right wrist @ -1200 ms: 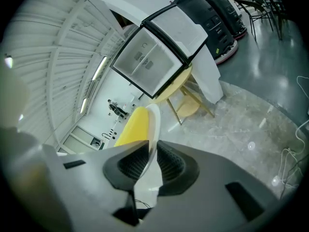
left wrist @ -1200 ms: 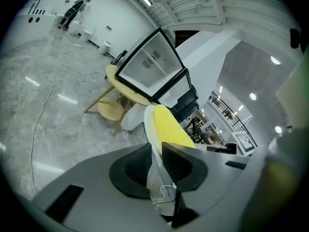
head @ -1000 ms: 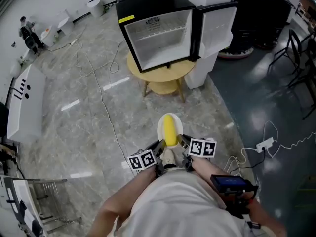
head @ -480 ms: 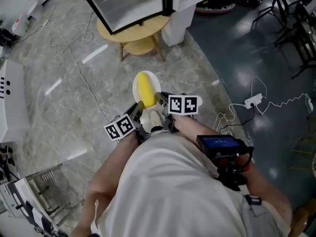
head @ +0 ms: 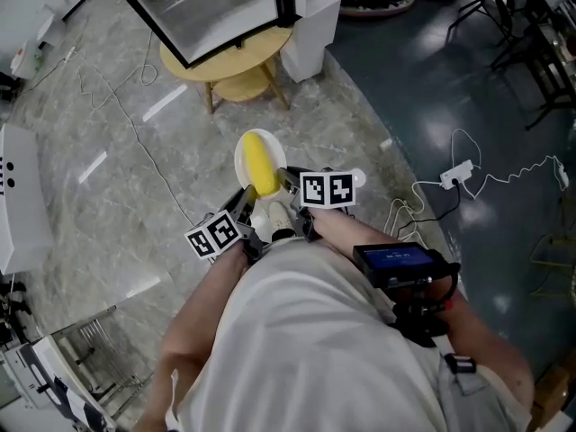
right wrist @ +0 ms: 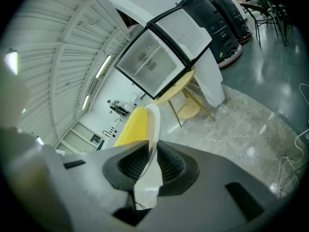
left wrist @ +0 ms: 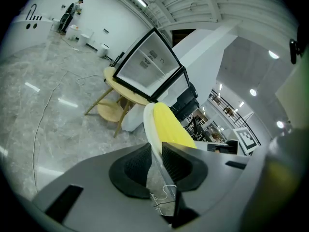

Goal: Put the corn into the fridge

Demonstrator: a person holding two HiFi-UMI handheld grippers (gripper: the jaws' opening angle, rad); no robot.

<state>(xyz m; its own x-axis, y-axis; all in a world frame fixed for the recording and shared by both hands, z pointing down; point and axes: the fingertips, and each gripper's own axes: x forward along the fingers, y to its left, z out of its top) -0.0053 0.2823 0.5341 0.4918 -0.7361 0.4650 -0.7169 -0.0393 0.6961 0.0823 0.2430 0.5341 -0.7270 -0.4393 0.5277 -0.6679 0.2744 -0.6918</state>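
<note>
A yellow corn cob (head: pixel 261 165) lies on a white plate (head: pixel 242 155) carried in front of the person's body. My left gripper (head: pixel 245 197) is shut on the plate's left rim (left wrist: pixel 148 124), and my right gripper (head: pixel 286 180) is shut on the plate's right rim (right wrist: pixel 154 124). The corn (left wrist: pixel 171 127) (right wrist: pixel 133 127) shows beyond both sets of jaws. The black mini fridge (head: pixel 207 7) stands ahead on a round wooden table (head: pixel 229 61); its door hangs open and its white inside is bare.
Cables (head: pixel 135 129) trail over the marble floor to the left. A white power strip (head: pixel 454 175) with cords lies to the right. A white pedestal (head: pixel 310 39) stands beside the table. White equipment (head: pixel 18 196) sits far left.
The view has swung, so the fridge and table sit higher and further left in the head view. The plate with the corn stays gripped between both grippers as before.
</note>
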